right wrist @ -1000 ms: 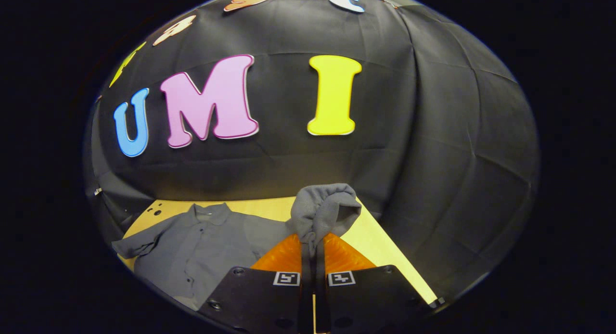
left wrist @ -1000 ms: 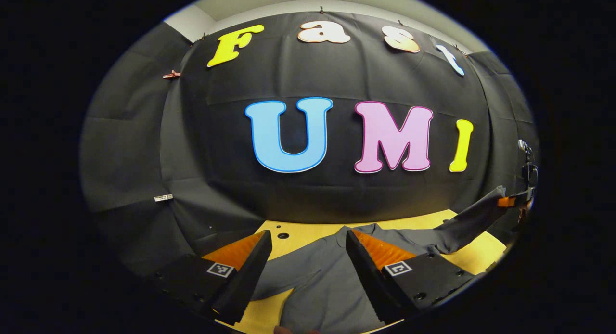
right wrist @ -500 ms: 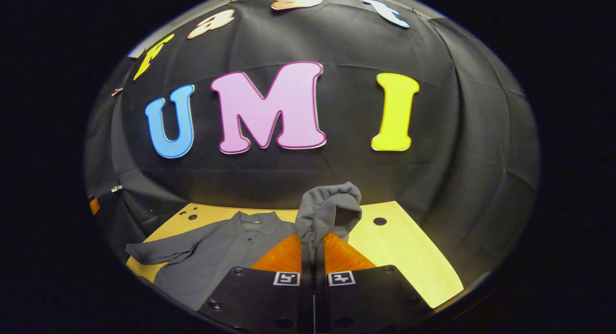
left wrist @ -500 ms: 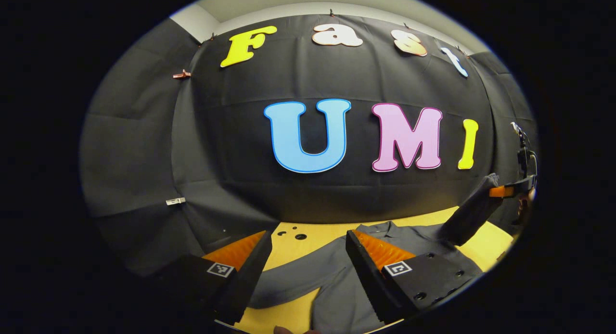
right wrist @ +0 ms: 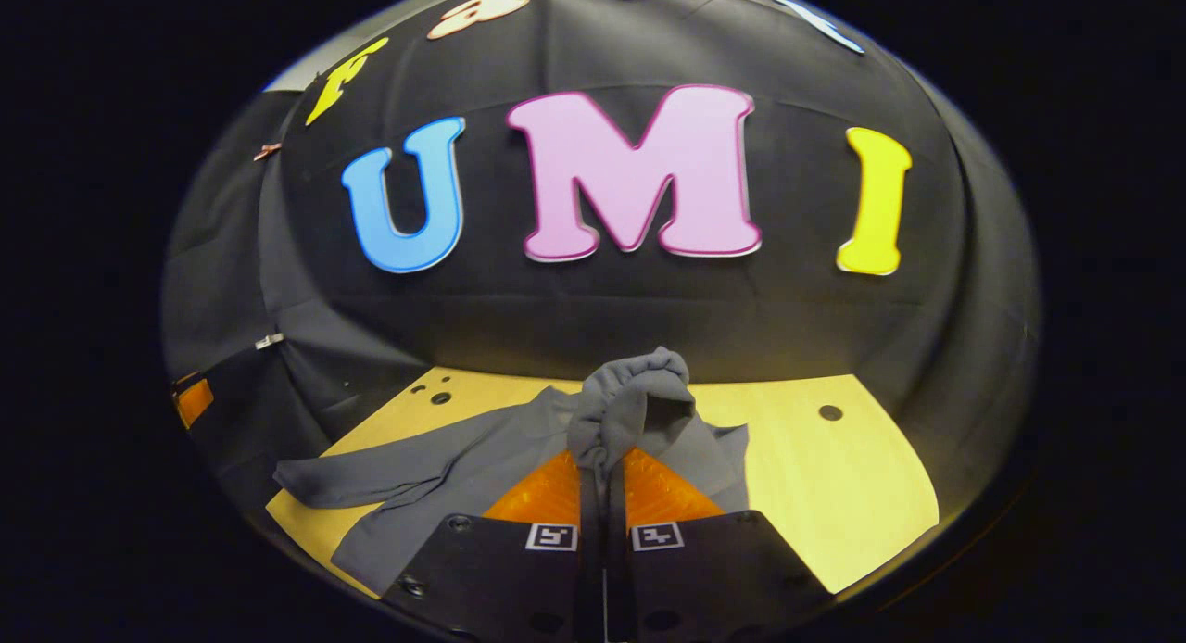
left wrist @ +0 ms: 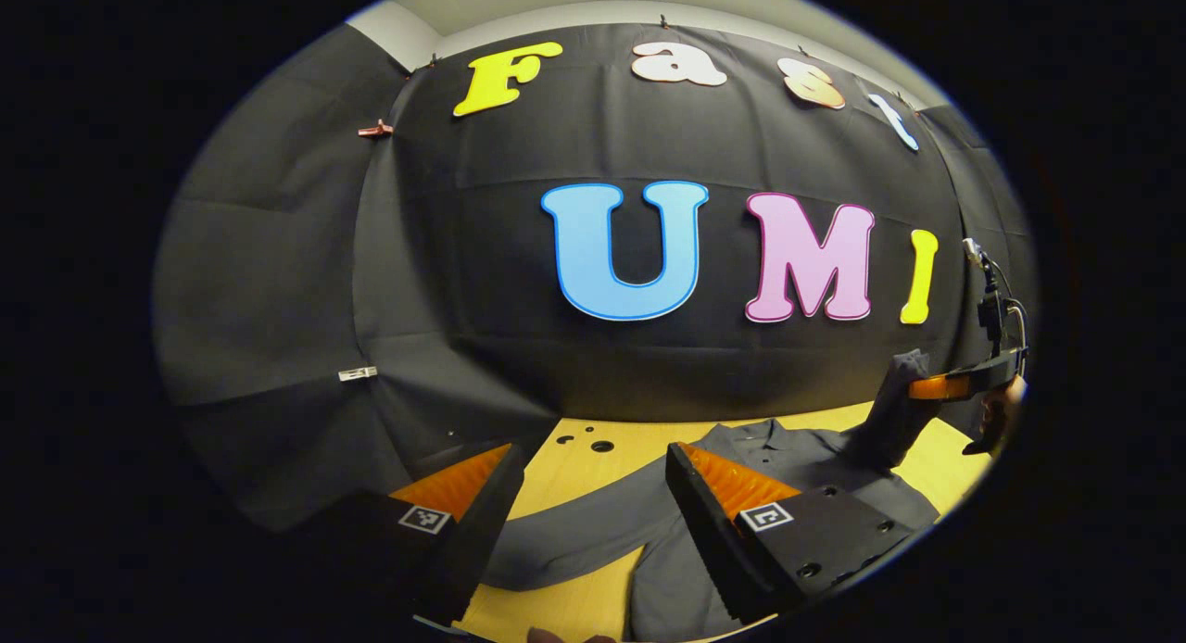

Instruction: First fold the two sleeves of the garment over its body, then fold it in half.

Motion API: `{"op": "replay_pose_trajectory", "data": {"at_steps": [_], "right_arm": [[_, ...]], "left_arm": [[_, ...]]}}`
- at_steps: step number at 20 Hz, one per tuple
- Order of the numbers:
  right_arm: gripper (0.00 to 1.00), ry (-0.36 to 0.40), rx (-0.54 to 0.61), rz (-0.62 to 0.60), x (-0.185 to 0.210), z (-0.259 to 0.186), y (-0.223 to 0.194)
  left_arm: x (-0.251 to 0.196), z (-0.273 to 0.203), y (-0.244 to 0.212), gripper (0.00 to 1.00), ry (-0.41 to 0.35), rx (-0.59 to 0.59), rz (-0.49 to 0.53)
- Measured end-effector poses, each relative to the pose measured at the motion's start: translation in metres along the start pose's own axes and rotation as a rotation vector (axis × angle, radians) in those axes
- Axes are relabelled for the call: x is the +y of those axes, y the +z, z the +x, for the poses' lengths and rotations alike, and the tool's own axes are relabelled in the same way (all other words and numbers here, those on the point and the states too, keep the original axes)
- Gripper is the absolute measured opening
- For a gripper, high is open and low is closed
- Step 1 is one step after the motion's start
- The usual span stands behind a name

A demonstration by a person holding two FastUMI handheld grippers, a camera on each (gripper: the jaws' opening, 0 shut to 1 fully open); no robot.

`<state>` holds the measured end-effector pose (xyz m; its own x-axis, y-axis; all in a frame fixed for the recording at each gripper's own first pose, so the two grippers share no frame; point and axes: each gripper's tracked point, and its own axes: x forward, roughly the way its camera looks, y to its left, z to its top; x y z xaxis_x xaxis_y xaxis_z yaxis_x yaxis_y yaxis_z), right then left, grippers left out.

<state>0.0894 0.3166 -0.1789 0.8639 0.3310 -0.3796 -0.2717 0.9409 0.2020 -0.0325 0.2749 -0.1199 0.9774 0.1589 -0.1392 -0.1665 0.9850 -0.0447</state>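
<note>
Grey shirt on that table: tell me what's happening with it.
A person is folding the grey shirt on the yellow table with two handheld grippers. The right gripper is shut on the bunched end of one sleeve, lifted over the shirt body. The left gripper is open above the other sleeve, which lies flat, unfolded.

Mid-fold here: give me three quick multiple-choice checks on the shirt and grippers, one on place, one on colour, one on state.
1. Where does the other sleeve lie?
A. flat on the table
B. over the collar
C. in the left gripper

2. What colour is the shirt?
A. yellow
B. grey
C. blue

3. What is the right gripper doing?
A. open above the table
B. shut on the raised sleeve
C. pressing on the collar

Answers: 1 A, it is spread on the table; 2 B, the cloth is grey in both views; 3 B, both fingers pinch the raised sleeve, while the left gripper is open.
</note>
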Motion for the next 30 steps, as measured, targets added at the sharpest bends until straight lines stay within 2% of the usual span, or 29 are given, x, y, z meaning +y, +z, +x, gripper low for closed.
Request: {"op": "replay_pose_trajectory", "data": {"at_steps": [10,13,16,19,23,24,27,30], "right_arm": [[0.06,0.161,0.240,-0.125,0.109,0.057,-0.105],[0.08,0.174,0.320,-0.154,0.125,0.070,-0.141],[0.08,0.175,0.392,-0.130,0.137,0.081,-0.170],[0.17,0.186,0.456,-0.094,0.149,0.085,-0.192],[0.22,0.220,0.500,-0.084,0.164,0.080,-0.208],[0.25,0.239,0.505,-0.074,0.169,0.077,-0.211],[0.69,0.316,0.519,-0.036,0.193,0.063,-0.210],[0.68,0.406,0.513,-0.025,0.213,0.038,-0.204]], "left_arm": [[0.042,0.007,-0.041,0.98,0.053,0.062,-0.021],[0.056,0.005,-0.051,0.98,0.073,0.078,-0.023],[0.070,-0.001,-0.063,0.97,0.097,0.099,-0.022],[0.080,-0.009,-0.072,0.97,0.113,0.110,0.010],[0.088,-0.014,-0.080,0.97,0.123,0.126,0.020],[0.089,-0.015,-0.084,0.97,0.125,0.131,0.016],[0.090,-0.015,-0.095,0.97,0.125,0.151,0.006],[0.091,-0.012,-0.108,0.97,0.124,0.173,0.017]]}}
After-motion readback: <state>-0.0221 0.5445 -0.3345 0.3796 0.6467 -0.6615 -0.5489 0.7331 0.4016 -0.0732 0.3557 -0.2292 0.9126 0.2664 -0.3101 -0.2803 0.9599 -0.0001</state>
